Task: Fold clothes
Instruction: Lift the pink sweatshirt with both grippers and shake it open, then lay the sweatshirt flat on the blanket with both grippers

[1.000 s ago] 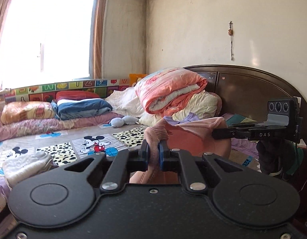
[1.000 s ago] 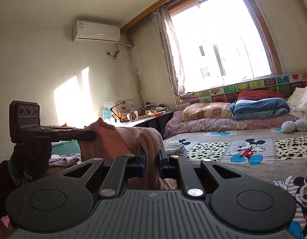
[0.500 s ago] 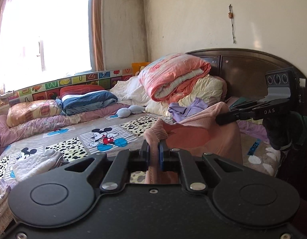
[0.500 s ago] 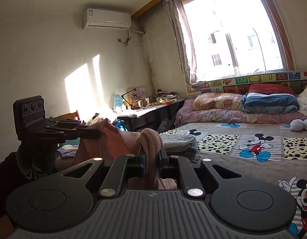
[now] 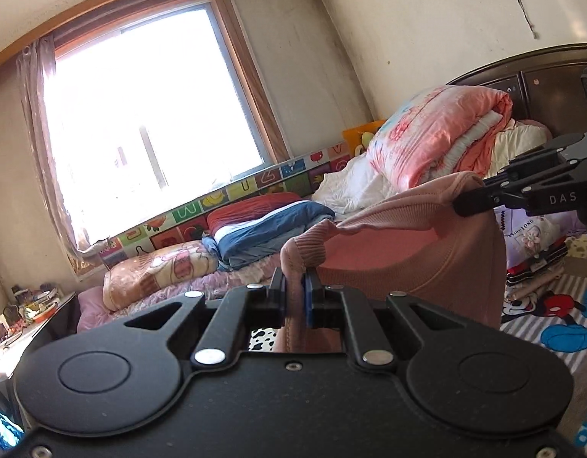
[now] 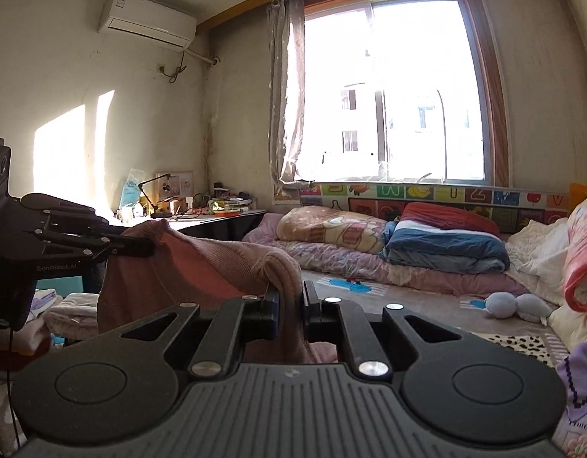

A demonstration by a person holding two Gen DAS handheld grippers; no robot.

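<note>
A pink knit sweater (image 5: 415, 252) hangs in the air between my two grippers, above the bed. My left gripper (image 5: 294, 290) is shut on one ribbed corner of it. My right gripper (image 6: 289, 305) is shut on the other corner of the sweater (image 6: 167, 271). In the left wrist view the right gripper (image 5: 461, 206) comes in from the right edge, pinching the cloth. In the right wrist view the left gripper (image 6: 148, 246) comes in from the left. The sweater's lower part is hidden behind the gripper bodies.
The bed has a Mickey Mouse sheet (image 5: 552, 316). A folded pink quilt (image 5: 438, 133) and a wooden headboard (image 5: 537, 72) are at the right, folded blankets (image 6: 442, 244) under the window, a stack of folded clothes (image 5: 537, 267), a cluttered desk (image 6: 213, 213) at the left.
Both grippers have lifted and tilted upward with the sweater, keeping hold. The views have swung toward the window, and the sweater is stretched out wider between them.
</note>
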